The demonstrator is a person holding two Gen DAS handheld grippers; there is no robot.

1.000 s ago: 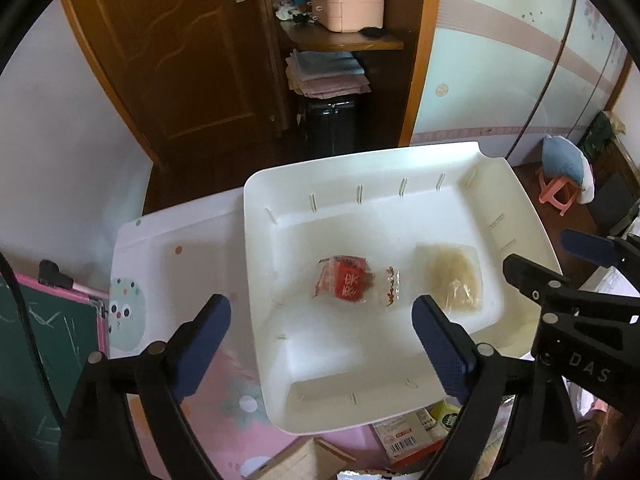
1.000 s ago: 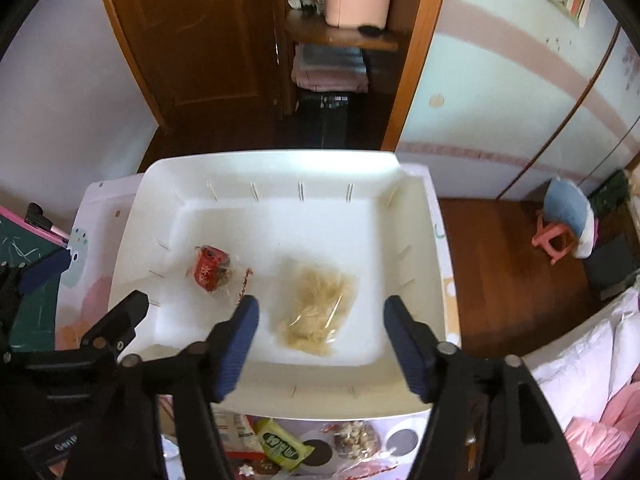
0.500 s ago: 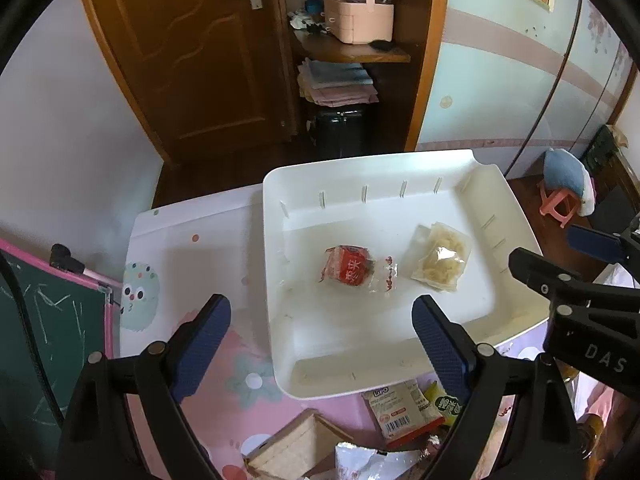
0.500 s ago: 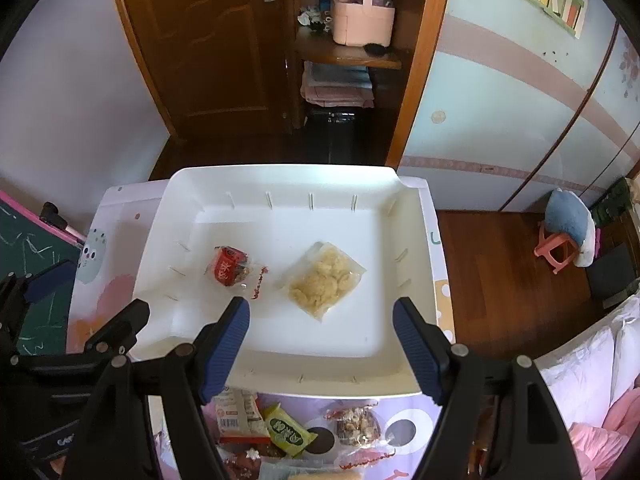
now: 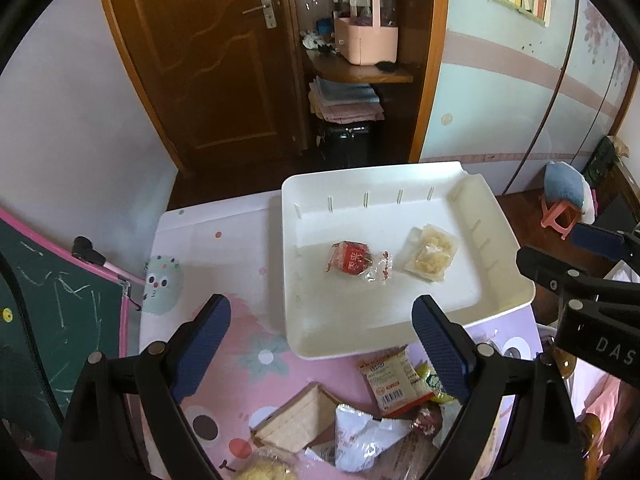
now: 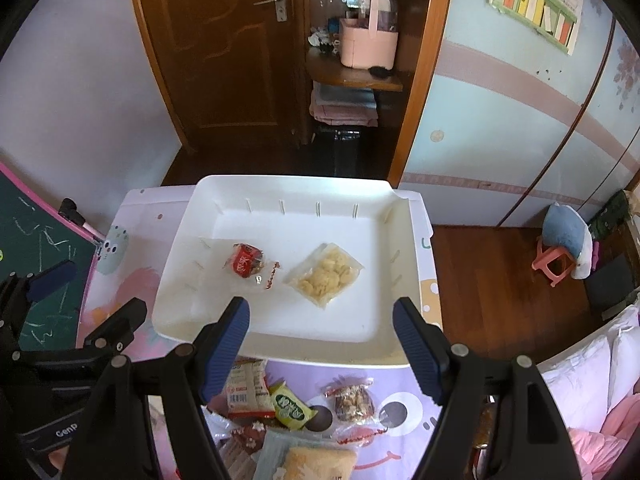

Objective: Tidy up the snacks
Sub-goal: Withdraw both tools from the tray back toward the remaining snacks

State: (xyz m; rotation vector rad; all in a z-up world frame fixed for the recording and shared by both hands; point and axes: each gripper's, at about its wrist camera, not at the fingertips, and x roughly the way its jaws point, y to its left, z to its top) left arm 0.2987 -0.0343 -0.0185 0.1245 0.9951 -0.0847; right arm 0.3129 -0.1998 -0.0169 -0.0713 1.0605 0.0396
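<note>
Both grippers have pulled up and back from the white tray [image 5: 504, 304]; more tabletop [image 5: 224, 264] shows. Left gripper [image 5: 320, 344] wide, empty. Right gripper [image 6: 320, 334] wide, empty, over tray's near rim. Red-wrapped snack [image 6: 245, 261] lies in the tray, clear pale snack bag [image 6: 326, 274] near at its 3 o'clock. Loose snack packets [image 6: 280, 400] on tabletop at tray's 6 o'clock.
</note>
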